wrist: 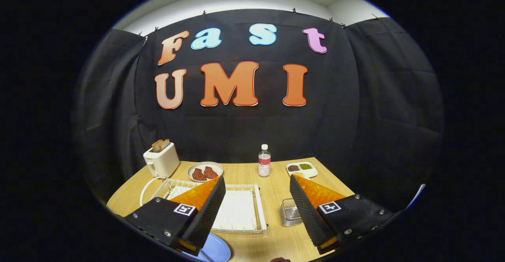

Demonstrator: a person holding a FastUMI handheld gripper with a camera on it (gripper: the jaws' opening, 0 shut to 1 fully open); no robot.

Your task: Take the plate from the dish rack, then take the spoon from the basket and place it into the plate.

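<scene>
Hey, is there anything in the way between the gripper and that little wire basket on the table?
Nothing visible blocks it. The gripper is open above the wooden table, and the wire basket sits right beside one finger, apart from the dish rack and the bottle.

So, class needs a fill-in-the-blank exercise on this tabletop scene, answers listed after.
1. The tongs are ____, with nothing between their fingers.
2. The toaster holds two slices of ____.
3. The bottle stands upright between the plate of meat and the divided ____ of beans.
4. The blue plate lies on the table, just outside the white dish ____.

Answers: open; bread; tray; rack
</scene>
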